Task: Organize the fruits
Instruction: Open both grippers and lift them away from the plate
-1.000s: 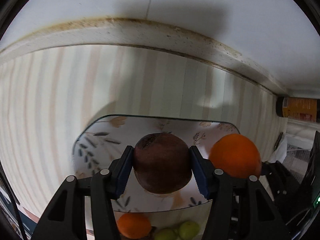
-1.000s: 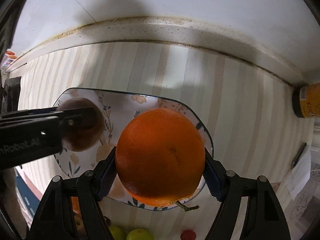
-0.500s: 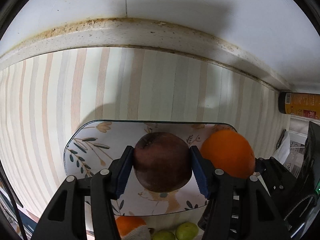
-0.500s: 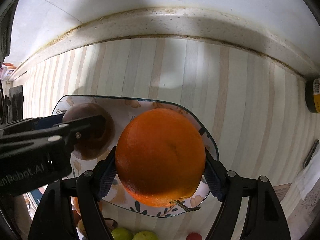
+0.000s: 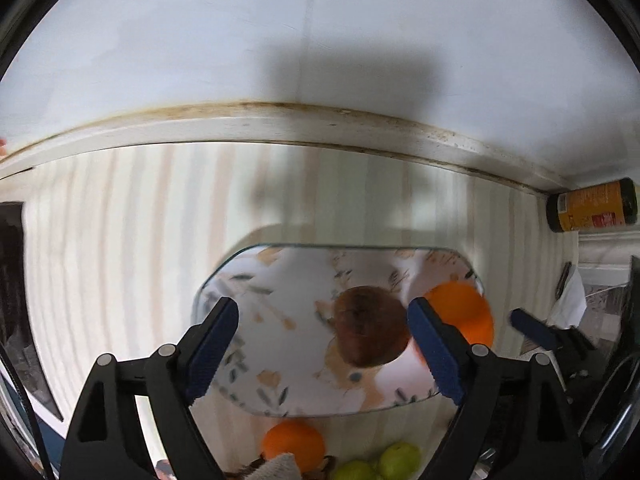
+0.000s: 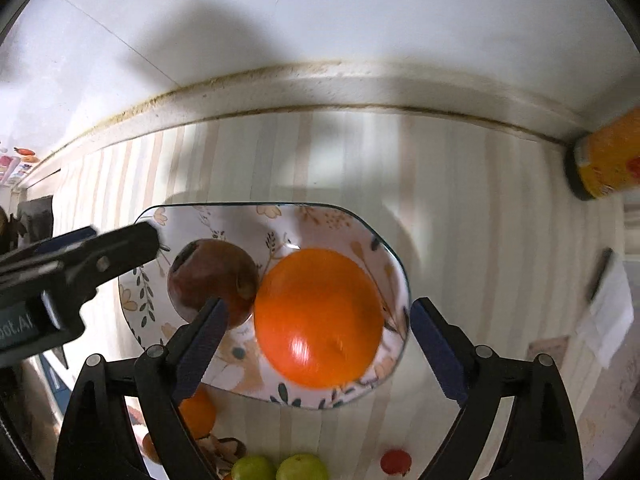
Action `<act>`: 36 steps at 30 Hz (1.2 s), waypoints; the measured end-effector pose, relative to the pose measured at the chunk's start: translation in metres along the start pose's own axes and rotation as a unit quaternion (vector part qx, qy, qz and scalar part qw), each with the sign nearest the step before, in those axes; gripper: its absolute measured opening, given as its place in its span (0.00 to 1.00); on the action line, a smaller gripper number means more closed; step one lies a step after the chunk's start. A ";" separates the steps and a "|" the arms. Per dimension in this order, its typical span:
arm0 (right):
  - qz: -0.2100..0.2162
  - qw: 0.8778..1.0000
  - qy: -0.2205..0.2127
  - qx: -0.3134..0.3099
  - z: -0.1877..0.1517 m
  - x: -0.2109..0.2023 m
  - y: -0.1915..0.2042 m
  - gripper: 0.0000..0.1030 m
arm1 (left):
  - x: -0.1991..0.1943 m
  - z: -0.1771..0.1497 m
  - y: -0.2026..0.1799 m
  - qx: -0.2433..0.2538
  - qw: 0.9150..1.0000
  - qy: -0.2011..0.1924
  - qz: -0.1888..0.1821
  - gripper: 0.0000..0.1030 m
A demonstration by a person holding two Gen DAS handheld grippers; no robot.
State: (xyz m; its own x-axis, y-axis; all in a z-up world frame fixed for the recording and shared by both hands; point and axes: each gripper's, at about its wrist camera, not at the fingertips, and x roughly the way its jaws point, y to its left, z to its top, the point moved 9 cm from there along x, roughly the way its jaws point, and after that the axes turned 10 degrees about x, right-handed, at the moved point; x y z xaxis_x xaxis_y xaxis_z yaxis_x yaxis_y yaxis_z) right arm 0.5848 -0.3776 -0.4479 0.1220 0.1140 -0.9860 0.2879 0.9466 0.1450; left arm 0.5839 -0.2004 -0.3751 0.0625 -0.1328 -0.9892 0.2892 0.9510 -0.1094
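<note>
A floral plate lies on the striped table. A dark brown-red fruit and a large orange lie on it, touching each other. My left gripper is open above the plate, with the brown fruit near its right finger. My right gripper is open, with the large orange between its fingers and free of them. The left gripper also shows at the left of the right wrist view.
A smaller orange, two green fruits and a small red fruit lie on the table near the plate's front edge. A brown bottle with an orange label lies at the right by the wall.
Both grippers opened and let go of their fruits. The brown fruit and the large orange now rest on the plate. Both grippers drew back and up.
</note>
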 end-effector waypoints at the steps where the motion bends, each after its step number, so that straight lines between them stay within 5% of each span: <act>1: -0.005 1.000 -0.009 0.003 -0.003 -0.007 -0.002 0.92 | -0.006 -0.007 0.002 0.001 1.000 -0.008 0.007 0.84; 13: -0.012 0.997 -0.078 0.008 -0.073 -0.056 0.017 0.92 | -0.072 -0.096 0.015 0.022 0.991 -0.100 0.081 0.84; 36: -0.003 0.977 -0.210 0.020 -0.172 -0.177 0.041 0.92 | -0.175 -0.194 0.007 0.037 0.966 -0.231 0.113 0.84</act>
State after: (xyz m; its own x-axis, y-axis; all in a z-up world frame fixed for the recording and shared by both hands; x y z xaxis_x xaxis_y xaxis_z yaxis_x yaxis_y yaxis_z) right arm 0.4115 -0.3074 -0.2821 0.4974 -0.0337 -0.8669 0.3257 0.9334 0.1506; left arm 0.3896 -0.1167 -0.2212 0.5471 -0.0519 -0.8355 0.2856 0.9497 0.1280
